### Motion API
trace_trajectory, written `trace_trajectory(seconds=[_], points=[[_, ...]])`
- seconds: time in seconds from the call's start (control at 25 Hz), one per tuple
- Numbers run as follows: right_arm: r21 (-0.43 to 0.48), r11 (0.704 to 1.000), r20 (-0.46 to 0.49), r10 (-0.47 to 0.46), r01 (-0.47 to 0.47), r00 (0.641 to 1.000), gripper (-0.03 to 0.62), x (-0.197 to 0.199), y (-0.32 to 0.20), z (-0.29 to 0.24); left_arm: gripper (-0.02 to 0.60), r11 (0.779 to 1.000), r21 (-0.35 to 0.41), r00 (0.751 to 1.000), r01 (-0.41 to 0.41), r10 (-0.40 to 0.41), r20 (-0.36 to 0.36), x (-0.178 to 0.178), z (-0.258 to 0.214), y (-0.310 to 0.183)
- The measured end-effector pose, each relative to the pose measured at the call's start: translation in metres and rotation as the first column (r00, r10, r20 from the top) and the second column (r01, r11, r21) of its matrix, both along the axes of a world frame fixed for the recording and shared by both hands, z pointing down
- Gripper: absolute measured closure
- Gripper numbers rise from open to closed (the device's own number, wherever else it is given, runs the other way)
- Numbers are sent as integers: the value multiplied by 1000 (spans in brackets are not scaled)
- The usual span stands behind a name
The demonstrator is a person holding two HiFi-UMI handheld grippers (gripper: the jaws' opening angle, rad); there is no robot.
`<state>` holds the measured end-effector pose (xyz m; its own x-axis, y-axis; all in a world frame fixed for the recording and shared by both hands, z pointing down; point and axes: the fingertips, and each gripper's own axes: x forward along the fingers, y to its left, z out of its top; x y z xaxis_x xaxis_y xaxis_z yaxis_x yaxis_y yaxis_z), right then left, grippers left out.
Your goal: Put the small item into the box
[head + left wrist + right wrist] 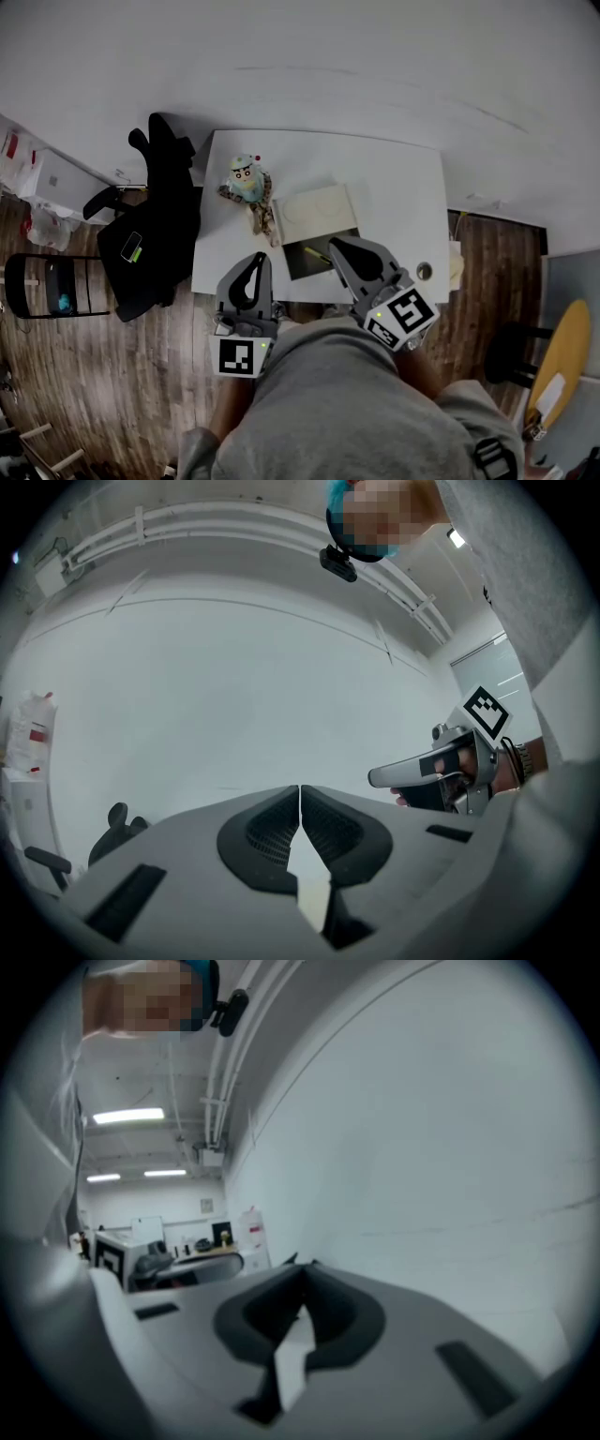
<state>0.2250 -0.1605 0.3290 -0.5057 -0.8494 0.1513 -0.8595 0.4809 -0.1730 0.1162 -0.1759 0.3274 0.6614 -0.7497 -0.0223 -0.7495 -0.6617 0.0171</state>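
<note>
My left gripper (255, 264) and right gripper (345, 251) are both pinched together on nothing. The toy (249, 183) stands left of the box (300, 267). To lift it, I'd open wide, then pinch softly.

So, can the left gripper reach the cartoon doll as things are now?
Probably yes: the cartoon doll lies just ahead of the left gripper with nothing between them, and the open box sits aside. Its jaws are shut and must open first.
</note>
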Motion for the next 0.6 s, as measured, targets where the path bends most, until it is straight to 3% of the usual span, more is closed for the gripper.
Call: trace_trajectory(seconds=[0.6], points=[[-48, 999, -58, -5, 2, 998, 562, 2, -7, 21, 543, 1000, -24, 1000, -14, 14, 7, 0, 12, -1]])
